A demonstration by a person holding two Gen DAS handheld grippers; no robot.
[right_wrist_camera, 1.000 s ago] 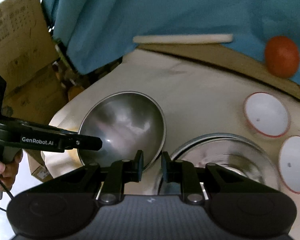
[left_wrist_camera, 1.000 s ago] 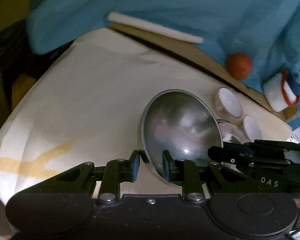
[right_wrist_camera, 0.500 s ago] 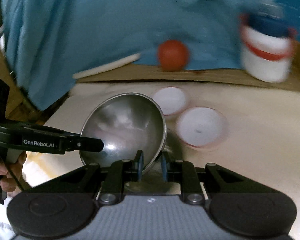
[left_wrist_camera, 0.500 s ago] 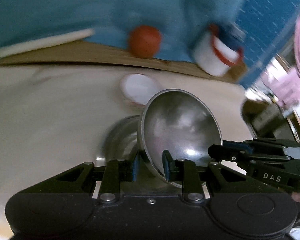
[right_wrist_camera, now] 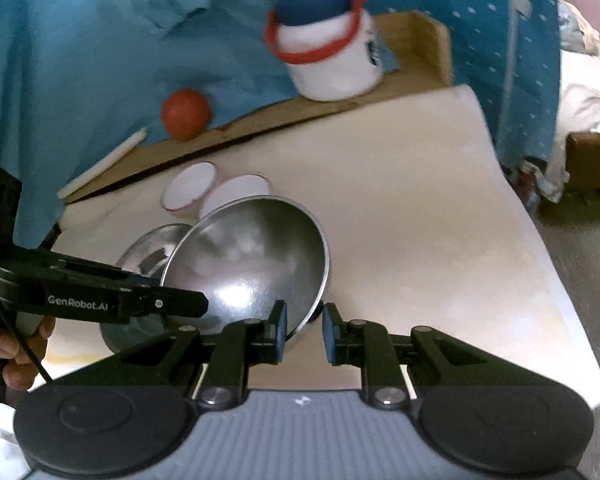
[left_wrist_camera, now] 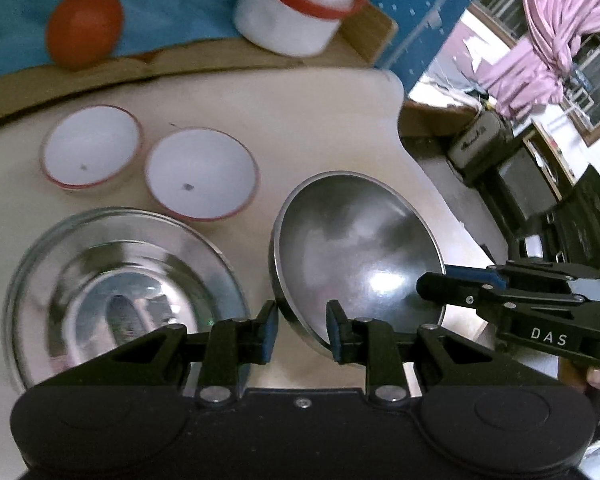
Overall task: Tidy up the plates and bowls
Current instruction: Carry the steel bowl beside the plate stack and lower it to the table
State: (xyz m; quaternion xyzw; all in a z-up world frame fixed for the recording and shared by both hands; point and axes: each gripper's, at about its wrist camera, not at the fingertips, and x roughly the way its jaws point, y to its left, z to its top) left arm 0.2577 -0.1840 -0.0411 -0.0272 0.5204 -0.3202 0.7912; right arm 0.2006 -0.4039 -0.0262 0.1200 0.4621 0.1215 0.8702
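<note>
Both grippers hold one steel bowl (left_wrist_camera: pixel 356 256) tilted above the cream table (left_wrist_camera: pixel 320 120), to the right of a steel plate (left_wrist_camera: pixel 116 296). My left gripper (left_wrist_camera: pixel 302 332) is shut on the bowl's near rim, with one pad inside it and one outside. My right gripper (right_wrist_camera: pixel 303 332) is shut on the rim of the same steel bowl (right_wrist_camera: pixel 252 264). Its fingertip (left_wrist_camera: pixel 432 284) enters the bowl from the right in the left wrist view. Two white bowls with red rims (left_wrist_camera: pixel 92 146) (left_wrist_camera: pixel 202 174) sit behind the plate.
An orange ball (left_wrist_camera: pixel 84 26) and a white jar with a red handle (left_wrist_camera: pixel 300 12) stand on a brown board at the back, against blue cloth. A white stick (right_wrist_camera: pixel 104 164) lies at the back left. The table's right edge (right_wrist_camera: pixel 540 240) drops off to the floor.
Both grippers have carried the steel bowl rightward across the table, from left of the steel plate to its right side. The views have rolled; both grips held.
</note>
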